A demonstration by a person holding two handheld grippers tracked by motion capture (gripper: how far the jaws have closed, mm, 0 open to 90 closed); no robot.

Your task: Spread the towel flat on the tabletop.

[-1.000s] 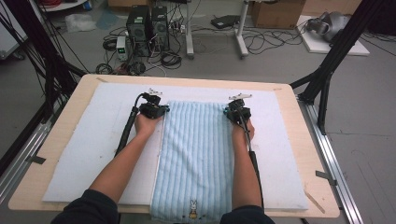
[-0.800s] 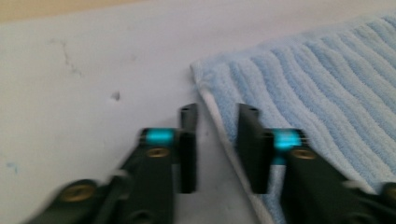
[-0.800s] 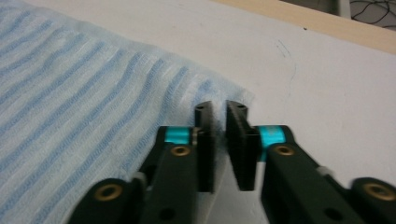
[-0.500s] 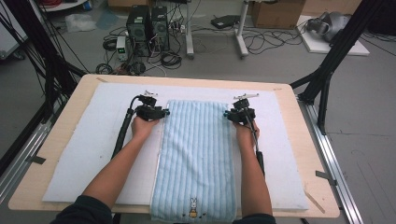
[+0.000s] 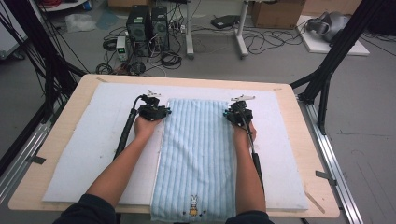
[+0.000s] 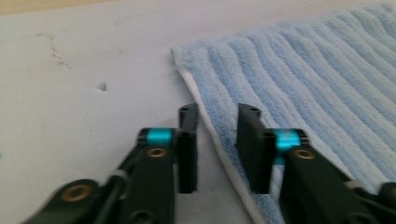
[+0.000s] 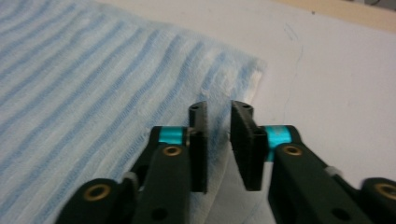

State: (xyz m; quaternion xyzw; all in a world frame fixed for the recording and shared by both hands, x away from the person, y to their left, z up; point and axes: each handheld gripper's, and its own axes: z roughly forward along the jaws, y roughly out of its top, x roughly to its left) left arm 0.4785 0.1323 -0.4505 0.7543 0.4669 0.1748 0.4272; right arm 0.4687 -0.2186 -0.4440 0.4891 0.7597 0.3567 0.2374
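The left claw stood parted astride the towel's left hem near its far corner, gripping nothing; the right claw, narrowly parted, straddled the right hem likewise. The towel lay flat along the surface, seemingly unfolded, so every fold remained. The gripper views showed those gaps; the high view showed the bunny at the near end.

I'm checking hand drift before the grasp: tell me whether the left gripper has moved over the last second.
Yes. The left gripper has slid outward, toward the table's left side: it sat over the towel's left edge, and now mostly lies beside it on the white mat.
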